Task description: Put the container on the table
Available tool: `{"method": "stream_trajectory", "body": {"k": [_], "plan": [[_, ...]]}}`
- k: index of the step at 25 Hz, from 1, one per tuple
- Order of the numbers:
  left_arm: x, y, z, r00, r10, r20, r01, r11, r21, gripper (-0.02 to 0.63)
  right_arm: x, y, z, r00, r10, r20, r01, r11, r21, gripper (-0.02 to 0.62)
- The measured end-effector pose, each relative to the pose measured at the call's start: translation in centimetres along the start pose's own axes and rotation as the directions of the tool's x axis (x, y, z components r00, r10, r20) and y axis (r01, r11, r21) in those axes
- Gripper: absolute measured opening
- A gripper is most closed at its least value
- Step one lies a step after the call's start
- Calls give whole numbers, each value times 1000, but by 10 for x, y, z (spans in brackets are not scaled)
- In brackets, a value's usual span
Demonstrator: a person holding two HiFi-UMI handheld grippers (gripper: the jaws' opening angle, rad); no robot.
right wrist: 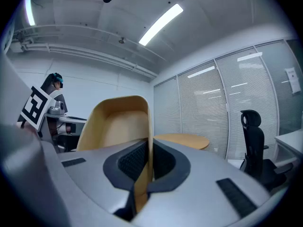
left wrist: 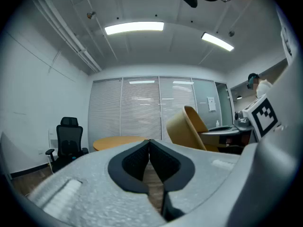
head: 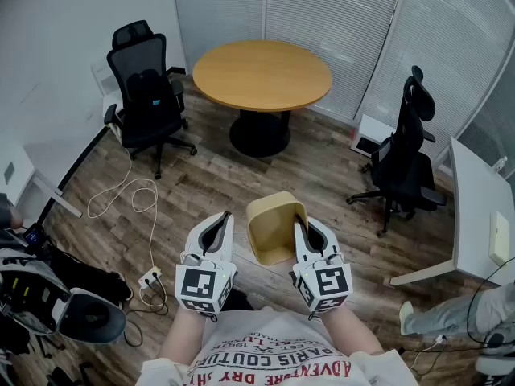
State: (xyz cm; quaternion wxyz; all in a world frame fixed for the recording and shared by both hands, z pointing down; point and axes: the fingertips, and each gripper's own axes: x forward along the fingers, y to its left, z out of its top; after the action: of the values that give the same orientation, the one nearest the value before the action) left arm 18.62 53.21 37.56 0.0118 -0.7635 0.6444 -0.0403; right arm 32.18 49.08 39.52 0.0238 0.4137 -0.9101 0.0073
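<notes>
A tan open container [head: 274, 227] hangs in the air over the wooden floor, its right wall clamped by my right gripper [head: 301, 228]. In the right gripper view the container's [right wrist: 123, 124] thin wall runs between the shut jaws of the right gripper [right wrist: 149, 151]. My left gripper [head: 216, 230] floats just left of the container, shut with nothing in it; in the left gripper view its pads of the left gripper [left wrist: 149, 151] meet and the container [left wrist: 185, 128] shows to the right. The round wooden table [head: 261, 75] stands ahead across the room.
A black office chair [head: 146, 95] stands left of the table and another black chair [head: 405, 158] to its right. A white desk [head: 476, 212] fills the right edge. A white cable with a power strip [head: 150, 280] lies on the floor at left, near dark equipment [head: 48, 296].
</notes>
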Motion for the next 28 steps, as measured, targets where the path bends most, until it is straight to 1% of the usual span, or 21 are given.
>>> {"method": "stream_trajectory", "body": {"k": [11, 16, 20, 25, 28], "plan": [[6, -6, -2, 999, -32, -5, 32, 999, 17, 12, 6, -8, -9, 1000, -11, -23, 11, 1000, 7, 9], [9, 1, -10, 999, -26, -22, 27, 999, 17, 12, 15, -8, -16, 999, -12, -43, 15, 998, 66, 9], [11, 8, -18, 999, -22, -38, 22, 1000, 0, 12, 20, -4, -24, 997, -3, -73, 8, 998, 68, 11], [23, 17, -26, 997, -67, -41, 66, 998, -24, 12, 41, 1, -31, 995, 4, -97, 2, 998, 58, 11], [36, 31, -31, 995, -89, -46, 86, 995, -50, 12, 63, 1, -35, 994, -4, -112, 10, 998, 54, 11]]}}
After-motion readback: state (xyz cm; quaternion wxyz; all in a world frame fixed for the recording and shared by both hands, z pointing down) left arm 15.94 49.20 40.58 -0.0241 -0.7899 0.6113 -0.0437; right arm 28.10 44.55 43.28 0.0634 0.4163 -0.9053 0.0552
